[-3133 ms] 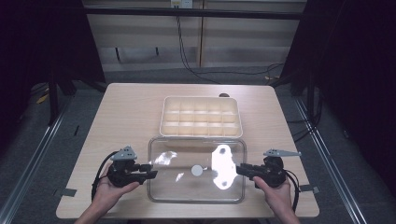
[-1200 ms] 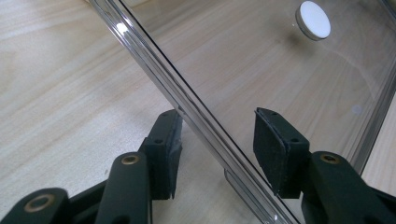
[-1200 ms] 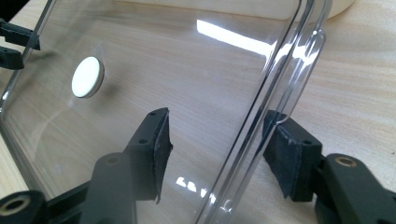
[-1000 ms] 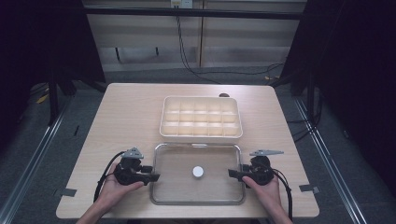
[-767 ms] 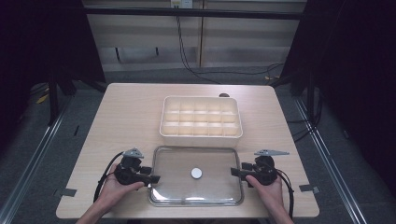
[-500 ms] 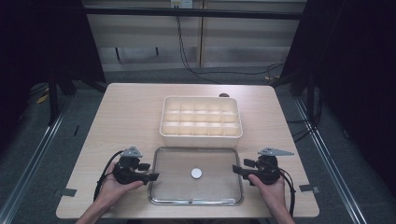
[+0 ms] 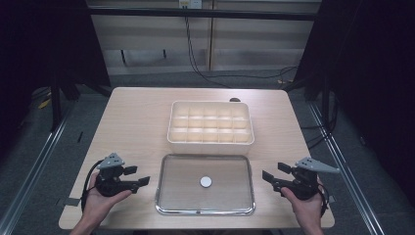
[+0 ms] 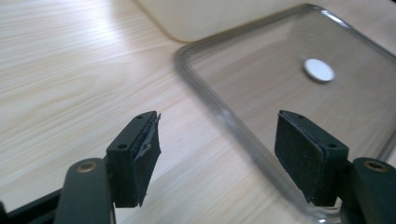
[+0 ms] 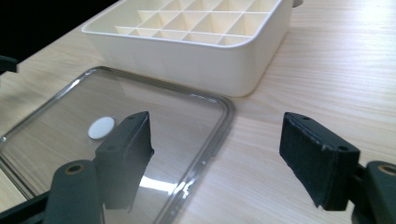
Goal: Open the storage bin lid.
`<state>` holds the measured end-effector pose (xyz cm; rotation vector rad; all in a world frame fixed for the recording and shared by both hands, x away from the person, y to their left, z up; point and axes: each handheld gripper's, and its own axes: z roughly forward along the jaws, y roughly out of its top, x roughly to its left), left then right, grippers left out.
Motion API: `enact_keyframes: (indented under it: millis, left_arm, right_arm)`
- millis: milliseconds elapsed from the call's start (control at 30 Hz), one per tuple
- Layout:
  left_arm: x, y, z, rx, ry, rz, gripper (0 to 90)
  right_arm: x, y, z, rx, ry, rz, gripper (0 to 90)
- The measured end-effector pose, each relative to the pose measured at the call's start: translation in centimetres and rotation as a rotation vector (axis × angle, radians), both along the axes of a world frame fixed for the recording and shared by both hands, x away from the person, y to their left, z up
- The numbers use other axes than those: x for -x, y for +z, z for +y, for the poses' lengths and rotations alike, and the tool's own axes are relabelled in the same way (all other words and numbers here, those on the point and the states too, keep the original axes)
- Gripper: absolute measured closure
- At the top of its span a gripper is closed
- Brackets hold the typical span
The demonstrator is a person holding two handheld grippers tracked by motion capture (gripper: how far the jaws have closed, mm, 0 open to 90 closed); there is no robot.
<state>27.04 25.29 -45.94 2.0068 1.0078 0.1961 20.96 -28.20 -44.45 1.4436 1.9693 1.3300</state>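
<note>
Nearest the person, the left hand-held gripper (image 7: 138,177) sits in the left hand (image 7: 100,198) over the table's (image 7: 132,127) front left corner. Its jaws have just been opening and now stand spread with nothing between them. In the left gripper view the black fingers (image 8: 142,154) are blocky, faced with flat rubbery pads, one pad frayed at its edge. The lid's rim runs under the gap, near the far finger but not pinched.

The right hand-held gripper (image 7: 270,180) is held by the right hand (image 7: 306,208) at the front right, and points inward at the lid. Its jaws too have just been opening and are spread wide, empty. Each gripper carries a grey three-cornered plate on top.

Between them lies the lid (image 7: 205,184), flat on the table near its front edge, apart from both grippers. It is a clear rectangular sheet with rounded corners and a thick, glossy grey-tinted rim. The wood grain shows through it. A small white round disc (image 7: 206,182) sits at its middle.

Just beyond the lid stands the box (image 7: 211,123), a cream plastic tray with rounded corners, smooth matte walls and thin partitions dividing it into a grid of compartments.

The table is pale wood laminate with fine straight grain. Behind it hang black cables (image 7: 193,54) before beige panels.
</note>
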Motion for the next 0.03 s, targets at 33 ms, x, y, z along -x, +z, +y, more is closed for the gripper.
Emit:
enact_keyframes:
  millis: [33]
  left_arm:
    - [0.24,0.01,0.27,0.003,-0.001,-0.006,27.3]
  right_arm:
    - [0.17,-0.07,-0.18,0.003,-0.003,0.001,24.2]
